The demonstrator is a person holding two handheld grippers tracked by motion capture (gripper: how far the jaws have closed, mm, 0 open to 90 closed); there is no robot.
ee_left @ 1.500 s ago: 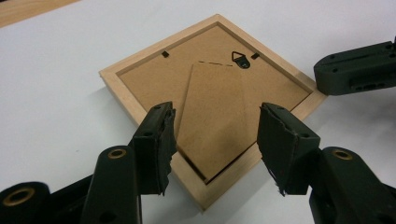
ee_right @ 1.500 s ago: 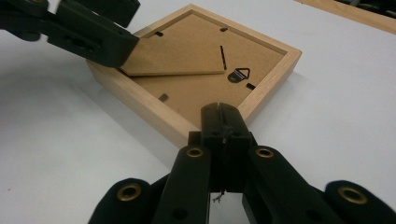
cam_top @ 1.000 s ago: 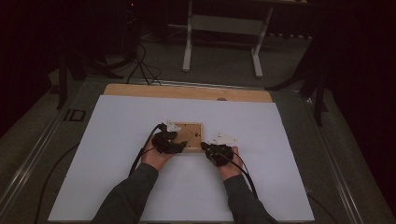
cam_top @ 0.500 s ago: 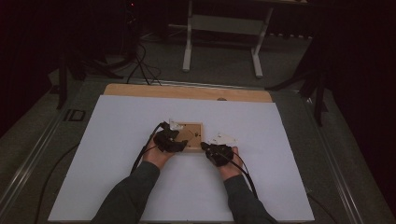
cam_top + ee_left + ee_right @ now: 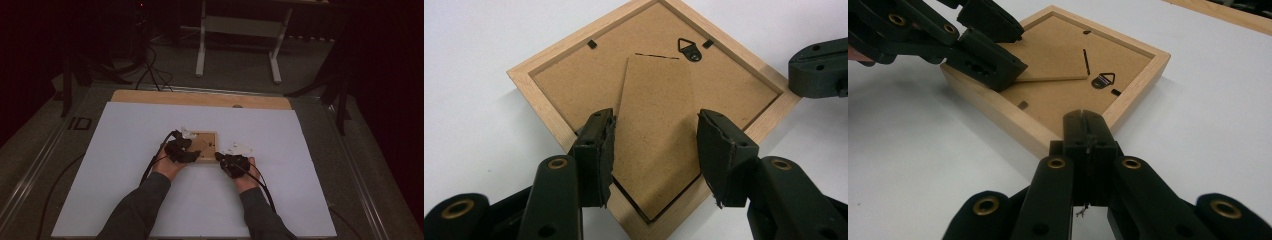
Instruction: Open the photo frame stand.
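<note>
- The frame lies face down on the white sheet, near the middle of the table, between the two hands.
- Its back is a thin fibreboard panel with a small metal hanger and little black clips at the rim.
- The stand flap is part of this panel and it lifts a little at one edge.
- I judge the frame light and stiff; the wood rim is firm, but the flap is thin, it can bend or tear at its hinge. The face side is hidden, so glass is possible and fragile.
- The best hold, I think, is the flap's two long edges for opening it, or the wood rim for moving the frame.
- The left gripper has its jaws spread on both sides of the flap; they have just been closing, and the pads do not yet press on it.
- The right gripper has its jaws pressed together, empty, with the tip at the frame's near corner, perhaps steadying it.
</note>
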